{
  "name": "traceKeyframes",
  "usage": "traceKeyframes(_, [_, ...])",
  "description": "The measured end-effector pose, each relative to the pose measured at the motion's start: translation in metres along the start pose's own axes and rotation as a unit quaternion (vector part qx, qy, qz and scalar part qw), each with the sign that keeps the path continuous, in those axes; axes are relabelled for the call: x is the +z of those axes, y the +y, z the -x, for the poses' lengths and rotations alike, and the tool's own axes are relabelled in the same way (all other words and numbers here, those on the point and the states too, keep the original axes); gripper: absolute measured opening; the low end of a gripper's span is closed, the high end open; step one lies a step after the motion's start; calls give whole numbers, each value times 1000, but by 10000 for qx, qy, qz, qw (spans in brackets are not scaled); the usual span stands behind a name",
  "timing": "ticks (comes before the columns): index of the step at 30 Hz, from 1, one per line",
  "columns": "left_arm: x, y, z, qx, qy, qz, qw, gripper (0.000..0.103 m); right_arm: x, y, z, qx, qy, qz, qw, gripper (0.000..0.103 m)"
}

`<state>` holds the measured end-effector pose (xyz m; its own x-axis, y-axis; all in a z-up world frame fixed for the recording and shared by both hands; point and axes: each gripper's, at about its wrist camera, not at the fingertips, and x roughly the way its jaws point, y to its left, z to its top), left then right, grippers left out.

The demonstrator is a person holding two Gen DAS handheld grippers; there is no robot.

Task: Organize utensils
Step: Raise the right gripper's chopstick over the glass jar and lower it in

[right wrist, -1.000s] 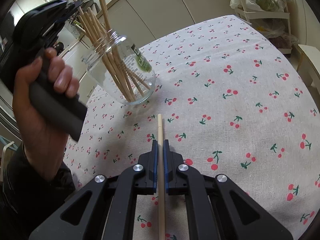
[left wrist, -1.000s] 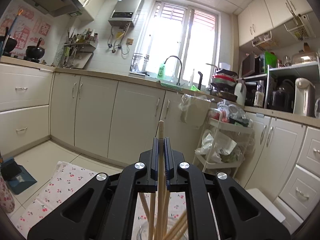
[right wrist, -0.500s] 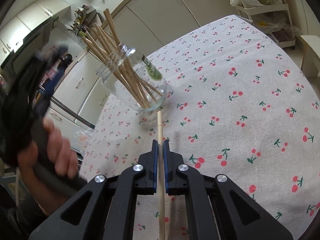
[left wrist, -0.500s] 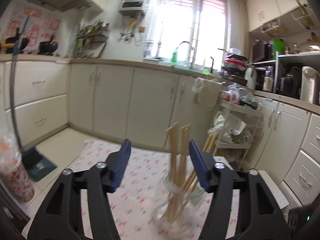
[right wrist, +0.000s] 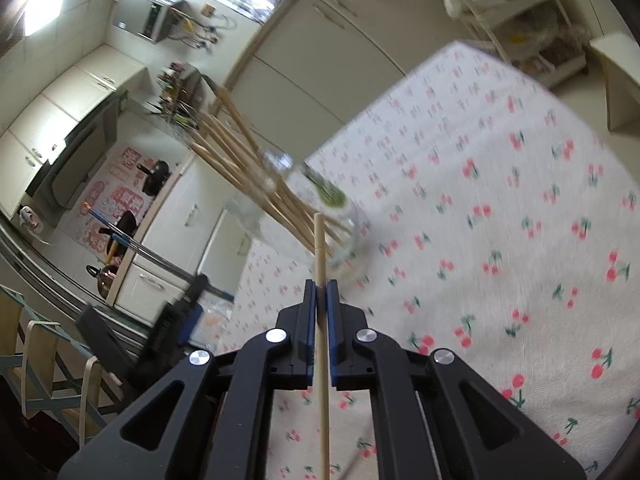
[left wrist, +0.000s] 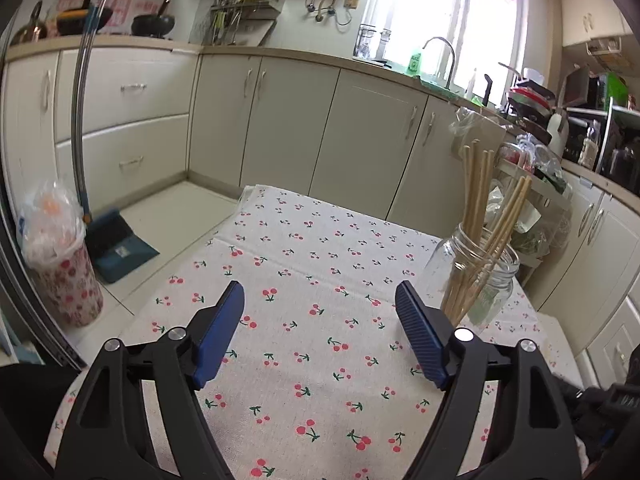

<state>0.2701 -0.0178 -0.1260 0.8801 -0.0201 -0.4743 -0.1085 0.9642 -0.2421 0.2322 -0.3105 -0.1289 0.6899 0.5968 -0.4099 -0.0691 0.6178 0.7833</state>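
Chopsticks stand bundled in a glass jar at the far right of the cherry-print tablecloth, tips down, upper ends fanning up and slightly right. Only the left wrist view shows the left gripper: its jaws are opening, wide apart, over bare cloth with nothing between them. Only the right wrist view shows the right gripper clamped on a single chopstick, whose long axis runs straight ahead along the fingers, its far end pointing toward the jar's base.
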Motion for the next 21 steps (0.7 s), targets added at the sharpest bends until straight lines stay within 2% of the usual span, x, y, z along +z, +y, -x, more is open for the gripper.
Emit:
traceKeyframes(11, [-1, 23, -22, -129, 430, 653, 9969, 81, 51, 67, 22, 407, -930, 836, 9913, 6])
traceKeyframes(15, [-3, 28, -28, -155, 542, 824, 9950, 81, 63, 86, 23, 439, -1021, 1109, 9876, 6])
traceKeyframes(21, [-3, 25, -31, -185, 605, 822, 9946, 81, 70, 95, 23, 436, -1029, 1233, 9861, 6])
